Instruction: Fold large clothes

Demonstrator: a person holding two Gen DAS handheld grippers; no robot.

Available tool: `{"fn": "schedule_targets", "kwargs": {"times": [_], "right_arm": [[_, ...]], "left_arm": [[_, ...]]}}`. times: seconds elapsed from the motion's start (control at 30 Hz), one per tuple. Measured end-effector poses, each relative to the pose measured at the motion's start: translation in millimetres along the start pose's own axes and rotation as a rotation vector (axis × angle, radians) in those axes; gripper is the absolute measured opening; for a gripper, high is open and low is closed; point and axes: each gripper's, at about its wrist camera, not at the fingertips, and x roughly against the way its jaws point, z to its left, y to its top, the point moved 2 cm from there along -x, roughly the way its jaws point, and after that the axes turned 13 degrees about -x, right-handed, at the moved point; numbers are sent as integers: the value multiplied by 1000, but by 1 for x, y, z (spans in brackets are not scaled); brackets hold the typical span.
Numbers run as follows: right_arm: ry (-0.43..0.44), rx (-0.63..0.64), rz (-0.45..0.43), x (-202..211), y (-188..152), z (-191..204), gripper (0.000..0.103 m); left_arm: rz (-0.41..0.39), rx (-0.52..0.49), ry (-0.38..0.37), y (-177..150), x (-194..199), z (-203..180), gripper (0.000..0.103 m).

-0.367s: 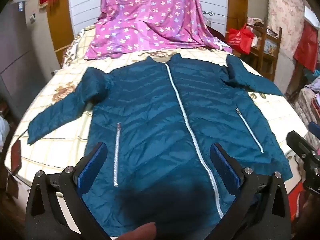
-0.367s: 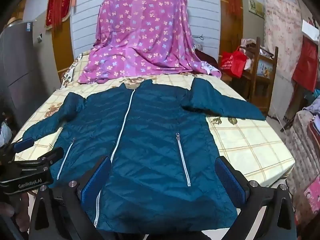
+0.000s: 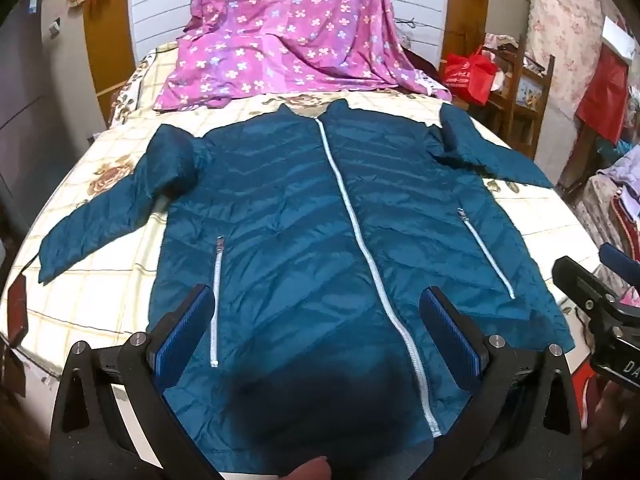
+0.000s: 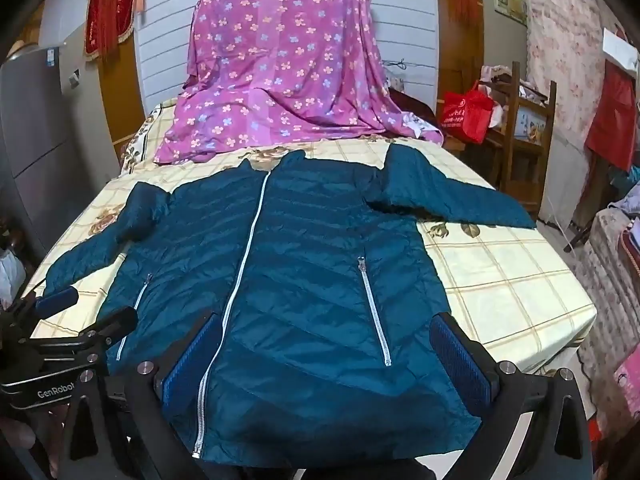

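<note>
Lying flat: teal quilted jacket [image 3: 304, 240], front up and zipped, spread over the bed [image 3: 100, 280] with its hem at the near edge and its collar toward the far end
Sleeves: left sleeve [image 3: 108, 216] runs out toward the bed's left edge; right sleeve [image 4: 448, 196] angles out toward the right edge, both resting on the checked cover
Zips: pale centre zip [image 3: 360, 236] runs collar to hem; a short pocket zip [image 3: 217, 300] sits on each side of it
Left gripper [image 3: 316, 332]: jaws spread wide with nothing between the blue pads, hovering above the hem near the bed's near edge, tilted down at the jacket, apart from the fabric
Right gripper [image 4: 332, 356]: jaws equally wide and empty, hovering above the hem's right half, not touching the cloth
Neighbouring tool: each gripper shows at the side of the other's view, both at the near edge
Far end of bed: pink flowered cloth [image 4: 280, 68] draped over something tall, its lower edge lying on the cover just beyond the collar
Right of bed: red bag [image 4: 466, 110] on a wooden shelf [image 4: 532, 136], well apart from the jacket
</note>
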Motion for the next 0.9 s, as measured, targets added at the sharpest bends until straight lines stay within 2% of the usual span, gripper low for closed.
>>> {"fn": "schedule_targets", "kwargs": {"times": [0.07, 0.2, 0.57, 0.73, 0.9], "right_arm": [[-1, 0, -1, 5, -2, 1, 103], [12, -5, -6, 16, -8, -4, 103], [20, -14, -14, 20, -9, -6, 103], [25, -12, -13, 20, -7, -6, 103], [25, -10, -14, 20, -7, -7, 103]], "left_arm": [[0, -4, 15, -2, -2, 1, 103], [16, 24, -5, -4, -6, 9, 103], [-32, 73, -5, -3, 0, 23, 103], [-36, 114, -93, -4, -4, 30, 103], [-35, 130, -212, -9, -13, 29, 103]]}}
